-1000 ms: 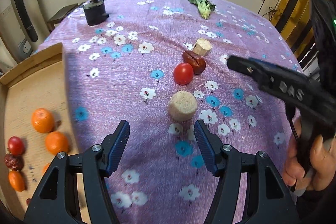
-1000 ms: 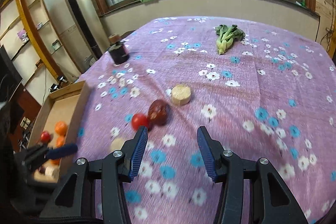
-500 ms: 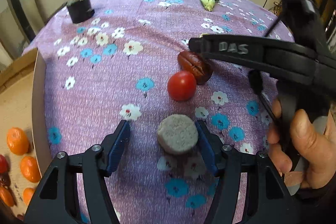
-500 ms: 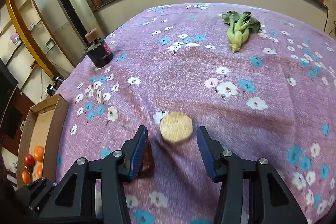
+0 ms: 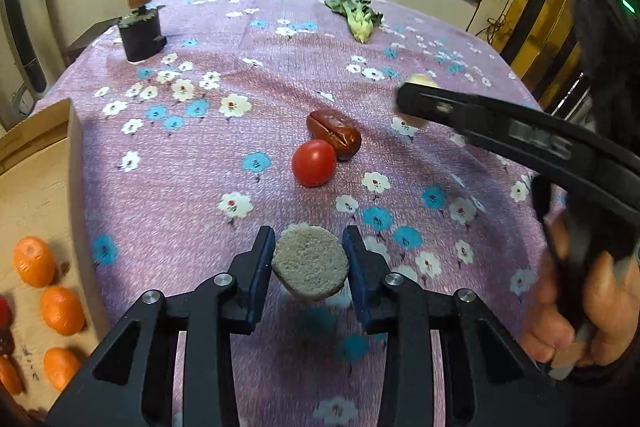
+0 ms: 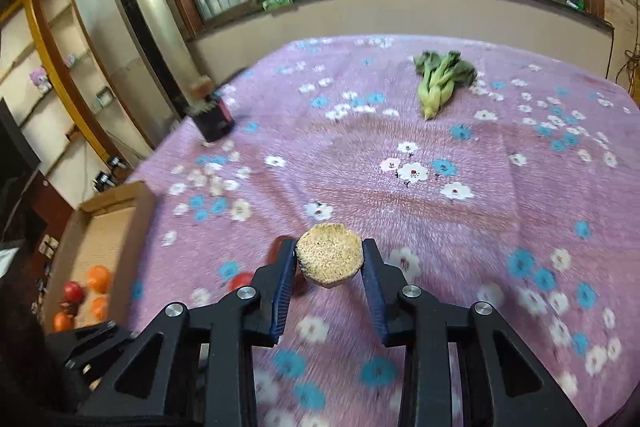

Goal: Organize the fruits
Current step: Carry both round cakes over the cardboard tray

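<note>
Both grippers just went from wide apart to closing on a target each. Left gripper: jaws closing, pads now against both sides of the grey round slice, where a second ago it lay free on the table ahead of open jaws. Right gripper: same story, jaws closing onto the tan round slice, pads touching its flanks; half a second ago it sat loose between them. So I have a grip on two pieces at once, neither clearly lifted yet, can't tell from these views whether they're off the cloth. In the left view, the tomato and the dark red wrinkled fruit touch each other at about 12 o'clock from the left jaws, unmoved. Leafy greens sit far out at 1 o'clock, dark container at 10 o'clock. Cardboard box is off the table edge at 8 o'clock, oranges and some red pieces already in it. My read: pick phase is done for these two, next is carry to the box, left side has the shorter run. Right gripper body crosses the left view at 2 o'clock, so I'd watch for the arms fouling each other on the swing over. Tomato and red fruit still to collect.
</note>
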Available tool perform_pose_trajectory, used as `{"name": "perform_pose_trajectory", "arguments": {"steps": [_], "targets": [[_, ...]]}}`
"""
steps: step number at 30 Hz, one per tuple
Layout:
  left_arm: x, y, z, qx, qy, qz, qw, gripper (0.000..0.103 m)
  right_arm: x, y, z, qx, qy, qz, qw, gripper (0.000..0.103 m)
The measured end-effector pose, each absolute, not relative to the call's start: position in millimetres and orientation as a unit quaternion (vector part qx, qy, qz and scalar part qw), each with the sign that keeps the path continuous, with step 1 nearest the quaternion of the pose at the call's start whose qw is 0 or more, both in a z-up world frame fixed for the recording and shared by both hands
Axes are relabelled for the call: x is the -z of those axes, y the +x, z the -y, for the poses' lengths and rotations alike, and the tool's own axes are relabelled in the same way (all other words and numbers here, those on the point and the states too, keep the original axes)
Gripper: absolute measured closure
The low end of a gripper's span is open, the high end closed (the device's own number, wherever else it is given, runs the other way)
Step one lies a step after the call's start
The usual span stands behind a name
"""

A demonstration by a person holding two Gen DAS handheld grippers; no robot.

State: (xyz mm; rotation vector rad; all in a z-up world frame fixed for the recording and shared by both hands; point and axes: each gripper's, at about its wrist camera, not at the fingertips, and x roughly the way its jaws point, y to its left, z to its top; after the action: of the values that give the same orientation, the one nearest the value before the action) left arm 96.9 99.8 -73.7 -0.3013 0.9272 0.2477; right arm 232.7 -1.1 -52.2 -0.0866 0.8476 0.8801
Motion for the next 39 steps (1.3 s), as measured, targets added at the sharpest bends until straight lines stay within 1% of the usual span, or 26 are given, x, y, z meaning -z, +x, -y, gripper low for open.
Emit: {"name": "perform_pose_trajectory", "arguments": {"steps": [5, 15, 39], "targets": [[57.7, 75.5, -101.1, -0.131, -0.143, -0.428, 0.883, 0.071, 36.9, 201.6, 22.7, -0.428, -0.021, -0.389, 0.816, 0.069], [34.0, 32.8, -111.3, -0.174, -0.13, -0.404, 0.889, 0.071, 27.3, 149.7, 31.5, -0.45, -0.019, -0.384, 0.806, 0.07], [20.0, -34.2, -142.1, -0.225, -0.141, -0.37, 0.89, 0.07, 8.4, 77.7, 6.4, -0.486, -0.056, -0.363, 0.793, 0.07]]}}
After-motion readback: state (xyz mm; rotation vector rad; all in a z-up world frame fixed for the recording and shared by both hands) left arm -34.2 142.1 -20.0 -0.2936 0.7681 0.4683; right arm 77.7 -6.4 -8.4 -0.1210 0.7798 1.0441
